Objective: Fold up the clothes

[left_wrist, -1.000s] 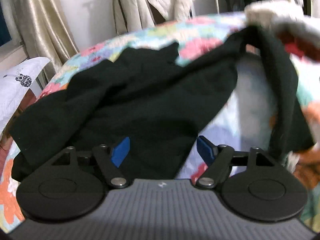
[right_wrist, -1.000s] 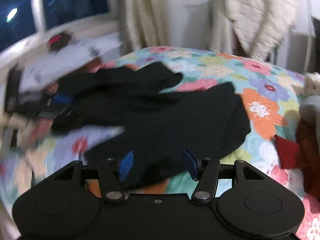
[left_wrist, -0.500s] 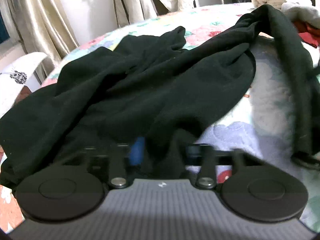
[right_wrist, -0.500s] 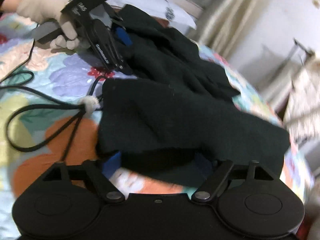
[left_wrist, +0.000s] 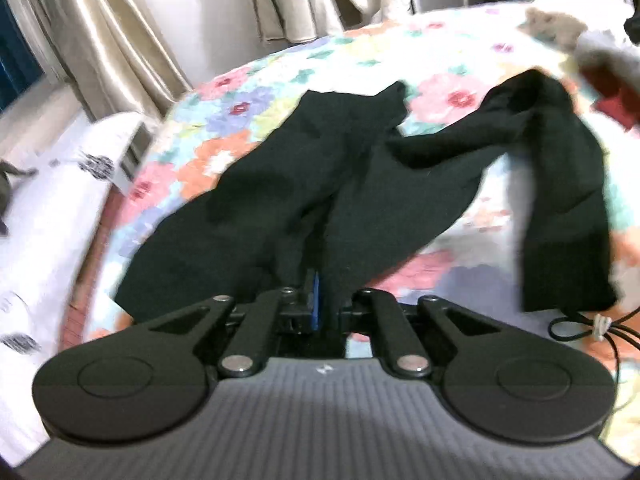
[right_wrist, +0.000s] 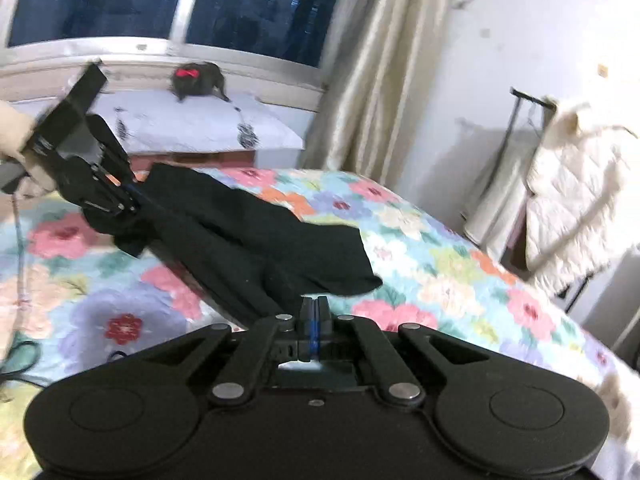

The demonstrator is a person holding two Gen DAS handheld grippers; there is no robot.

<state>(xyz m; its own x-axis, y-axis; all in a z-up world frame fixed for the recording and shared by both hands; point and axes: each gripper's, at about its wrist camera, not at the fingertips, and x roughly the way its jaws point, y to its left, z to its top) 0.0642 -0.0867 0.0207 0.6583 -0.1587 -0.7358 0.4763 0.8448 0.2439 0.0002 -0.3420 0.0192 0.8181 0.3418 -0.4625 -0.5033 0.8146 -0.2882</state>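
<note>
Black garment (left_wrist: 360, 184) stretched above the bed (left_wrist: 452, 76), left gripper (left_wrist: 316, 296) and right gripper (right_wrist: 314, 312) each clamped on an edge, lifted taut to straighten before folding.

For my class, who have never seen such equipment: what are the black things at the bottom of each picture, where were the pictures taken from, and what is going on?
No robot here: a person holds a two-finger gripper in each hand, each with a camera looking along its fingers. The black shapes below are the gripper bodies. One picture looks from the left gripper, the other from the right gripper, which also sees the left one. Both are clamped on a black garment, lifting part of it off a flowered bedspread. More clothes lie at the far edge.
</note>
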